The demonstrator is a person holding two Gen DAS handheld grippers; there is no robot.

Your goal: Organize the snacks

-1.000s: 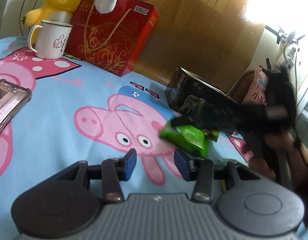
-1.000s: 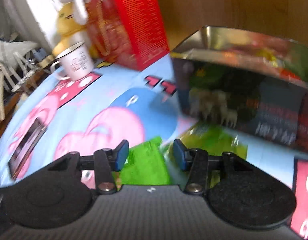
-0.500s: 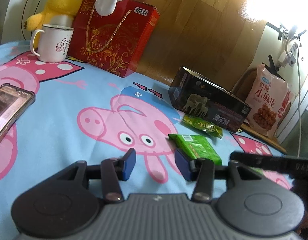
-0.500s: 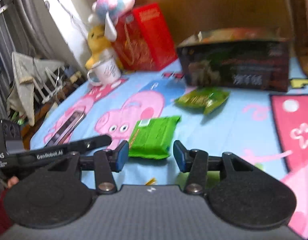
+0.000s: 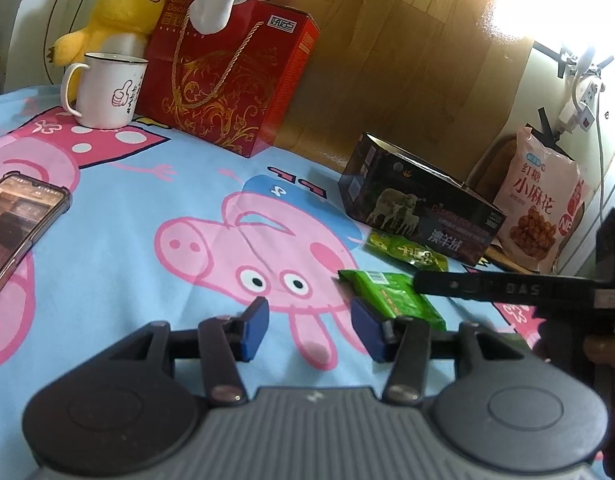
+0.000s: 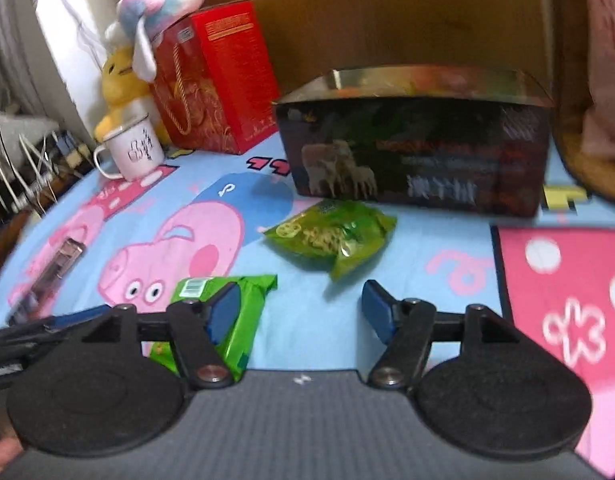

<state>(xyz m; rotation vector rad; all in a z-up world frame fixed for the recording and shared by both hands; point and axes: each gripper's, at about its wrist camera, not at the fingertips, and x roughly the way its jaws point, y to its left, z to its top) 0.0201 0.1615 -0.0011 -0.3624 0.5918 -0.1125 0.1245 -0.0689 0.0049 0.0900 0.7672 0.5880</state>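
Both grippers — left gripper (image 5: 309,326), right gripper (image 6: 301,312) — have just widened, jaws empty; crinkly green packet (image 6: 333,238) lies before the glossy black box (image 6: 419,160).

Right tongs (image 6: 299,312) wider (nothing between)

Bed surface against a wood-panelled wall, lit strongly from one side.

A light-blue cartoon-pig sheet (image 5: 119,248) is spread across the whole surface, printed with pink pigs and a pink dotted panel. Behind it a brown wood-grain wall panel (image 5: 407,52) is seen, washed out by glare at its upper right. A white wall strip (image 5: 547,92) is found to the right of it, where a white power adapter (image 5: 575,110) is plugged in and a white cable (image 5: 599,168) is hung down. In the right wrist view, grey curtain folds (image 6: 7,52) and a white wire rack (image 6: 23,160) are noted beyond the sheet's far left edge, in blur.
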